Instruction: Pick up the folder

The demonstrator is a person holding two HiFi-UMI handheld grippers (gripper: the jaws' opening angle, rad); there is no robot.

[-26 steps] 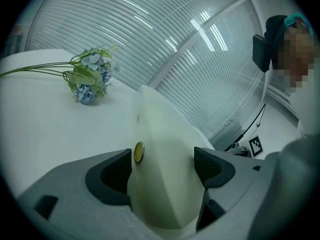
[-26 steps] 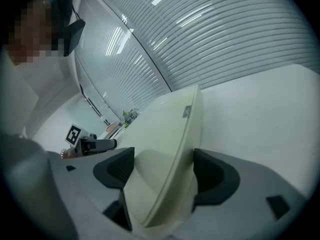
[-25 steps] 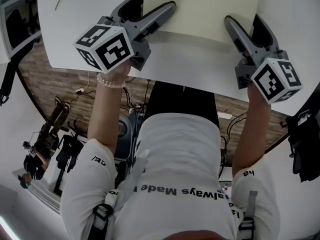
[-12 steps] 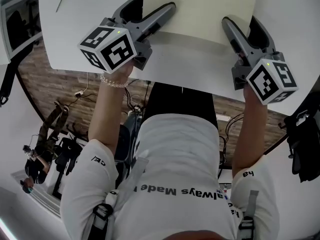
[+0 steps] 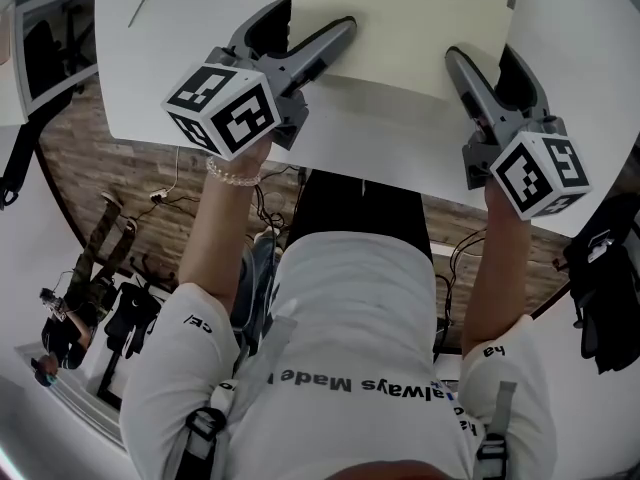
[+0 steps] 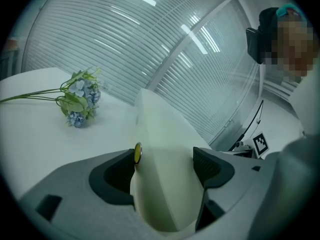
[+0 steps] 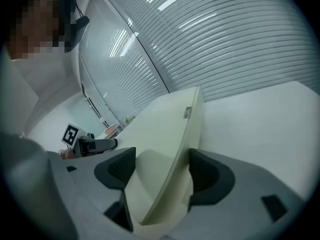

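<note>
Over the table [image 5: 380, 138], the left gripper [image 5: 305, 23] and right gripper [image 5: 483, 56] each clamped a side edge of the folder [image 5: 400, 18]. A good lift likely needed both raised evenly, so it didn't bow or slip.

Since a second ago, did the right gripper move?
Yes, slightly: the right gripper has slid left along the table's near edge, toward the left gripper.

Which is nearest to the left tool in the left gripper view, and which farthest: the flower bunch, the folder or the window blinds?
1. folder, between the jaws of the left tool, in the middle.
2. flower bunch, lying on the table at the left.
3. window blinds, at the back, beyond the table.
</note>
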